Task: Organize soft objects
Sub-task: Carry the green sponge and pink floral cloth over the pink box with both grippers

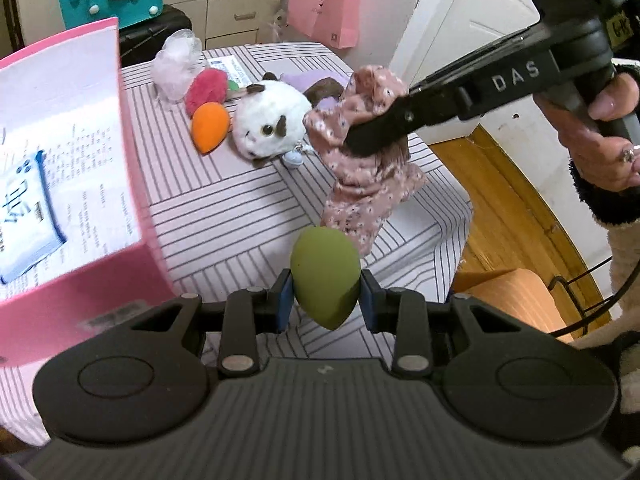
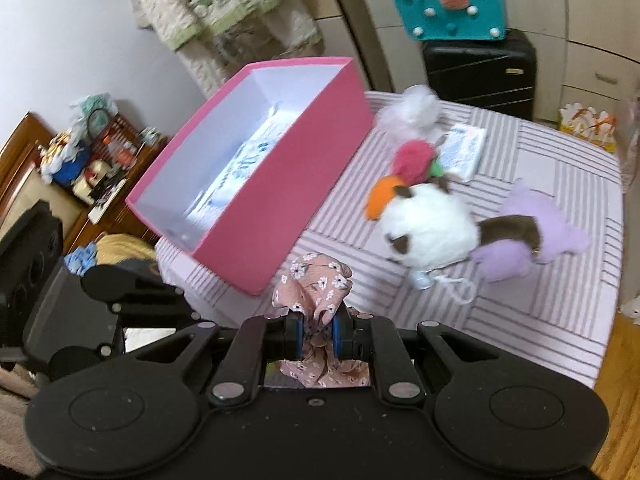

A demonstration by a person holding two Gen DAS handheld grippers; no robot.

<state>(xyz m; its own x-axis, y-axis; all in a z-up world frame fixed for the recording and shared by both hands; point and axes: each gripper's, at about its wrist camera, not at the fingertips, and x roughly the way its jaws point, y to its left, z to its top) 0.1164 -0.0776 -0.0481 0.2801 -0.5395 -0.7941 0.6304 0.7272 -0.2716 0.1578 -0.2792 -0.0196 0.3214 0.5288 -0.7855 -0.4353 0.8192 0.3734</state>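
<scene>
My left gripper (image 1: 325, 298): clamped on green sponge (image 1: 324, 276). My right gripper (image 2: 314, 330): pinching floral scrunchie (image 2: 316, 288). Pink box (image 2: 256, 200): contents blurred, perhaps tissues.

A teal felt bag (image 2: 450, 2) with pompoms sits on a black suitcase (image 2: 482, 70) at the far side of the room — behind them stand pale cabinet drawers (image 1: 236, 4). A pink paper shopping bag (image 1: 326, 4) stands further right, next to a white door (image 1: 472, 20) with a metal handle. The floor (image 1: 516, 216) on the right is orange-brown wood. On the far left, a wooden shelf (image 2: 100, 156) holds a clutter of small items too blurred to name — above it, a knitted cream cloth (image 2: 224, 4) hangs against the wall.
</scene>
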